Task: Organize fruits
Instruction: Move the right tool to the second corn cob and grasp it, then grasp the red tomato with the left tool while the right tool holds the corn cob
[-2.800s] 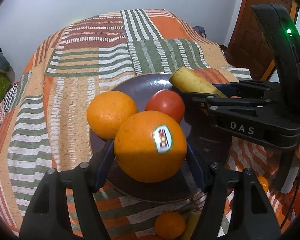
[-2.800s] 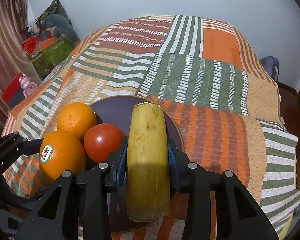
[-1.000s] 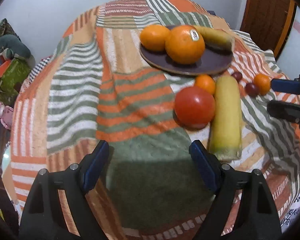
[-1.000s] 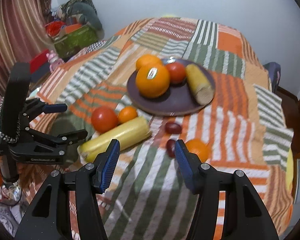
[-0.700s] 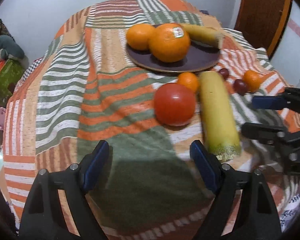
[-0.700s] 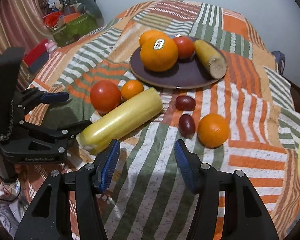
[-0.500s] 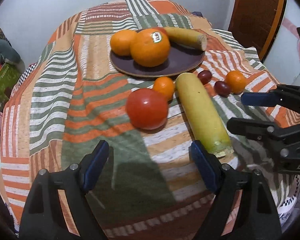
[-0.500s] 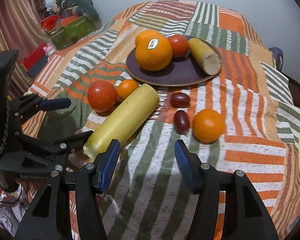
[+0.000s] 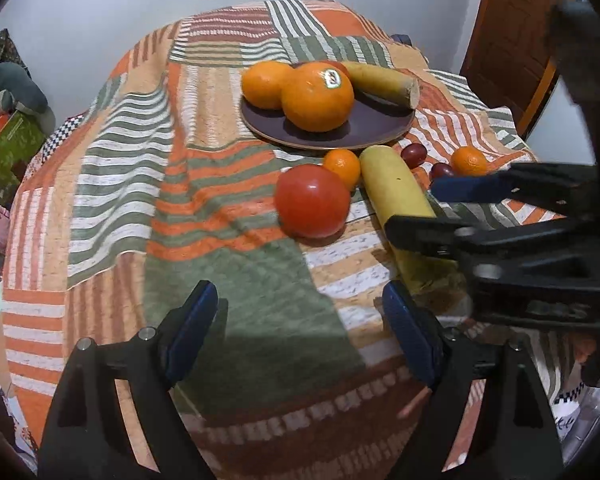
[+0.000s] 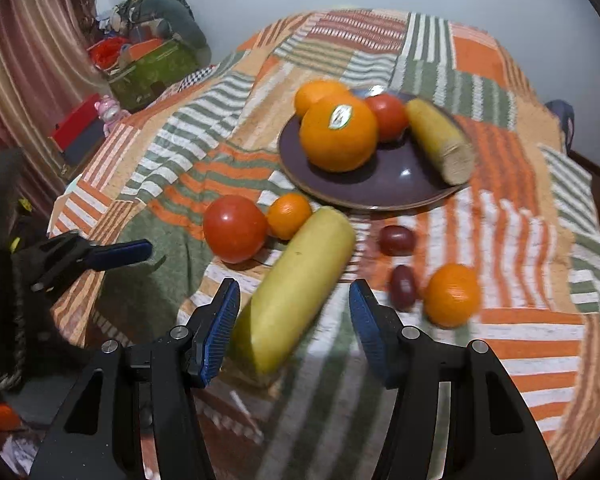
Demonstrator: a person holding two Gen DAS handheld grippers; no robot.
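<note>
Right gripper (image 10: 294, 312) fingers now flanking banana (image 10: 296, 284)

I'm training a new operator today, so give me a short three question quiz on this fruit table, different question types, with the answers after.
1. True or false: the right gripper is shut on the long yellow fruit.
2. Multiple choice: what does the sticker orange rest on? A) the patchwork cloth B) the dark plate C) a box
3. Fill in: the small orange on the cloth lies between the long yellow fruit and the loose ____.

Key
1. False. Its jaws stand apart, with the fruit's near end between them.
2. B
3. Tomato
</note>
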